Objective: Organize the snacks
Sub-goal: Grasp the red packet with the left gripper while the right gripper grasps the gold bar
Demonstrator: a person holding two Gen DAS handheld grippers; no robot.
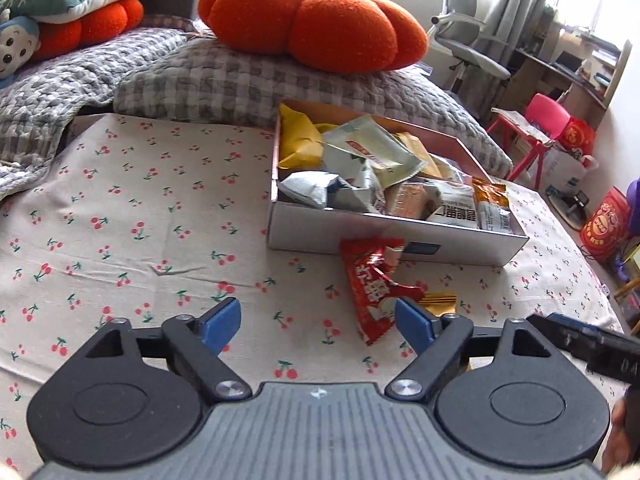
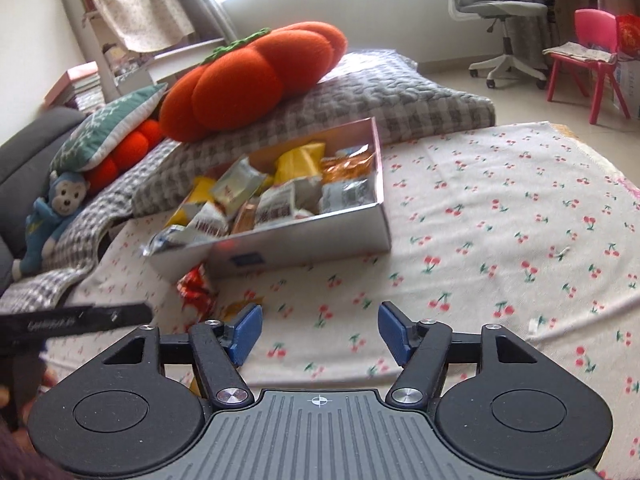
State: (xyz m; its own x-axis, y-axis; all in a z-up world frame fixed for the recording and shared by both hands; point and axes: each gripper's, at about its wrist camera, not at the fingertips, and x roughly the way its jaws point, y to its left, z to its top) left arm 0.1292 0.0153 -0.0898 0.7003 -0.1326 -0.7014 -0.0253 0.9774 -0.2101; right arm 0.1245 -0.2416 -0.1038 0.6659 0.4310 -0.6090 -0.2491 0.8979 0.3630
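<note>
Snacks fill the shallow silver box (image 1: 384, 236), which sits ahead of my left gripper (image 1: 318, 322) and slightly to its right on the cherry-print sheet (image 1: 140, 220); I can pick out a yellow packet (image 1: 298, 142), a pale green packet (image 1: 372, 152) and a grey packet (image 1: 310, 188) heaped among the others. One red packet (image 1: 374, 286) lies outside the box, its top touching the box's near wall and its lower end just beside my left gripper's right jaw, with a small orange-gold packet (image 1: 440, 302) half hidden behind that jaw. The left jaws stand wide apart and hold nothing. From the right wrist view the right gripper (image 2: 320, 332) is the same, jaws spread wide and empty over bare sheet, with the box (image 2: 300, 240) ahead and to the left and the red packet (image 2: 196, 288) ahead of its left jaw. The left gripper's black body cuts across that view's left edge, close beside mine, crowding that side. Beyond the box a grey checked quilt (image 1: 224, 84) is bunched up against its far side, and an orange pumpkin cushion (image 1: 316, 20) sits on top of it. A monkey plush (image 2: 52, 216) leans on the quilt far left, a grey office chair (image 2: 500, 12) and a pink child's chair (image 2: 588, 52) stand on the floor well beyond.
</note>
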